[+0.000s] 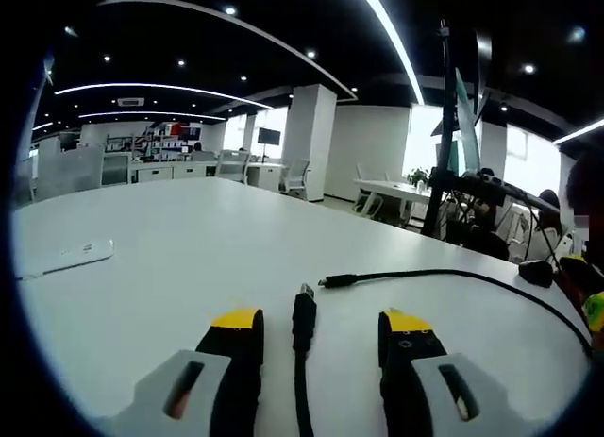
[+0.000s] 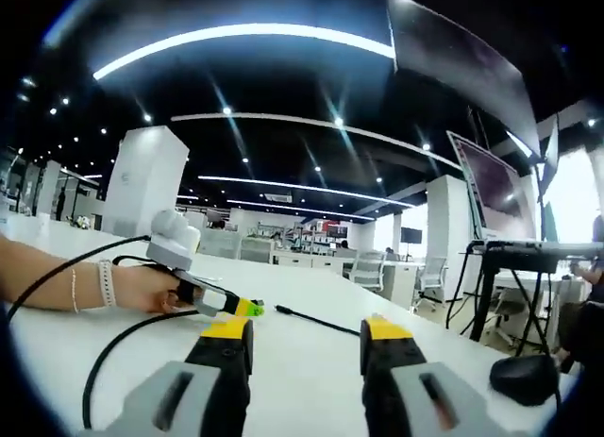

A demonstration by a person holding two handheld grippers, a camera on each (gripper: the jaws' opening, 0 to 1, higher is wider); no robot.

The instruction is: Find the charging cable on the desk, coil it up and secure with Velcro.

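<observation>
Where the charging cable (image 1: 303, 335) runs between them, left hand-held gripper (image 1: 321, 331) jaws wide apart, plug end untouched, tail cut off below.

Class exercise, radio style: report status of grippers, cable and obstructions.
Left gripper open, cable plug end lying between its jaws. Right gripper open, holding nothing. Cable uncoiled on desk. White device lies well aside; nothing blocking.

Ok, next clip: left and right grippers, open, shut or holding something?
Left gripper: open, black cable end lying between the jaws, not clamped.
Right gripper: open, holding nothing.
</observation>
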